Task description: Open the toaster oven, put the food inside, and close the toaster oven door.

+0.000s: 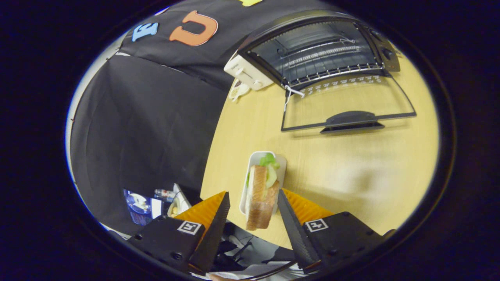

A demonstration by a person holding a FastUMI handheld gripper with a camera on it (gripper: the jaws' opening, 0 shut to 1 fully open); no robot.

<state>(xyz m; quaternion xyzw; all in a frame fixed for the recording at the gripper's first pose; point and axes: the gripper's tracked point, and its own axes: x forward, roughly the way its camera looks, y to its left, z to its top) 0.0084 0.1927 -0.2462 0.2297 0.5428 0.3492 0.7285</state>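
A sandwich (261,203) of toasted bread with green lettuce lies on a small white tray (256,157) at the near edge of the wooden table (351,175). My gripper (253,193) is open, one finger on each side of the sandwich. The right finger sits close against the bread and the left finger stands a gap away. Well beyond the fingers, the black toaster oven (375,35) stands open at the far side of the table. Its glass door (347,101) is folded down flat, handle (351,121) toward me. A wire rack (324,72) shows inside the cavity, with nothing on it.
A white pop-up toaster (246,72) stands just left of the oven, a pale cord or small item (238,90) beside it. Bare tabletop lies between the tray and the oven door. Left of the table, black cloth hangs down, with clutter (156,201) low on the floor.
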